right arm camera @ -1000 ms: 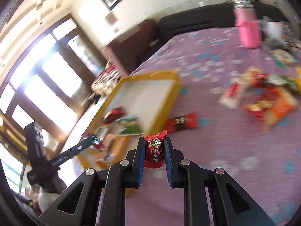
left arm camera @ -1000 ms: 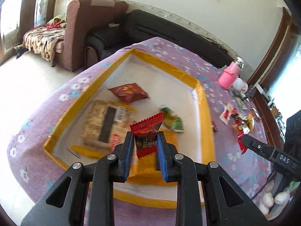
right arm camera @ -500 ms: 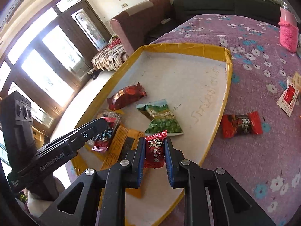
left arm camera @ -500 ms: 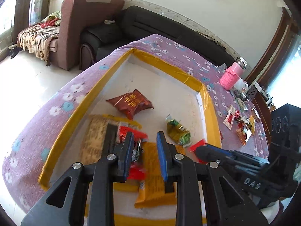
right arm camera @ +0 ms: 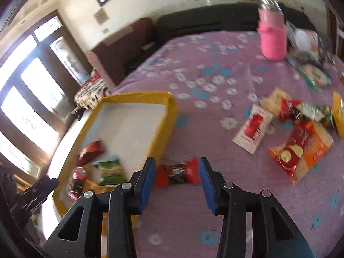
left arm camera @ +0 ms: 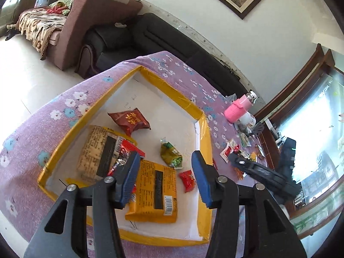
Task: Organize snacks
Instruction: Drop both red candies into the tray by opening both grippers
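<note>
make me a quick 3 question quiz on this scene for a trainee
1. True or false: the left gripper is open and holds nothing.
2. The red bar ahead of the right gripper lies: A in the tray, B on the cloth beside the tray, C on the pink bottle.
3. Fill in: the small red candy lies inside the ____.

Key: 1 true; 2 B; 3 tray
</note>
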`<action>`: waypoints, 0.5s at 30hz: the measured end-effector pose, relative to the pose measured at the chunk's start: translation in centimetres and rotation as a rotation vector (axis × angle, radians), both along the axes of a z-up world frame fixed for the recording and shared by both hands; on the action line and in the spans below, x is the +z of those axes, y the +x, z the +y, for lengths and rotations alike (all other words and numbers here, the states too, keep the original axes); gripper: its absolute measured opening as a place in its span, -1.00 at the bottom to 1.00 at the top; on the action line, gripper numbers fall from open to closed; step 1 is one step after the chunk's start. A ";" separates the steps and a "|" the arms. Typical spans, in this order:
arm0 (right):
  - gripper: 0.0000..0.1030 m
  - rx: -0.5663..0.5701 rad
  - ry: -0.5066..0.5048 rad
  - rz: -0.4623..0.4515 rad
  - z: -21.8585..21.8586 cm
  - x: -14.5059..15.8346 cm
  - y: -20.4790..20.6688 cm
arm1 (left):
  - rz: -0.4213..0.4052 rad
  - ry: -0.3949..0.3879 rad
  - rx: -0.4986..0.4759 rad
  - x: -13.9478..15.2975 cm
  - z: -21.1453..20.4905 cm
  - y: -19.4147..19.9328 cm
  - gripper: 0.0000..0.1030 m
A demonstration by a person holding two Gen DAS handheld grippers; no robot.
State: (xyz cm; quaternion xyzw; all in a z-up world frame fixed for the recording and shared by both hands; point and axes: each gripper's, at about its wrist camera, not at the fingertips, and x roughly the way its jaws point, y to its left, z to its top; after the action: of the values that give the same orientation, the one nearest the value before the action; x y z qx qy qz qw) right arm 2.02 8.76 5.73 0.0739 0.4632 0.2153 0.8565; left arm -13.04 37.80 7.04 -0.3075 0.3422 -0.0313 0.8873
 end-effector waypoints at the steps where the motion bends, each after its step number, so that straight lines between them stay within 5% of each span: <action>1: -0.15 -0.006 -0.002 0.022 0.0 -0.9 0.5 | 0.003 0.003 -0.006 0.0 -0.4 0.1 -0.06; 8: -0.21 0.035 -0.153 0.010 4.2 -4.4 2.6 | 0.012 0.039 -0.059 0.5 -3.1 -0.2 -0.06; 12: -0.52 0.125 -0.296 -0.042 5.1 -4.6 0.3 | 0.011 0.041 -0.071 0.7 -4.0 -0.3 -0.06; 15: -0.53 0.184 -0.360 -0.043 3.5 -4.8 -2.8 | 0.005 0.041 -0.103 0.8 -5.1 -0.2 -0.06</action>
State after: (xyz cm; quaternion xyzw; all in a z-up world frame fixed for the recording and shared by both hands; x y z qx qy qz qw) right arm -0.78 12.27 0.96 -0.1275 0.4803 0.2079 0.8425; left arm -13.21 32.73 7.81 -0.2715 0.3605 -0.0690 0.8897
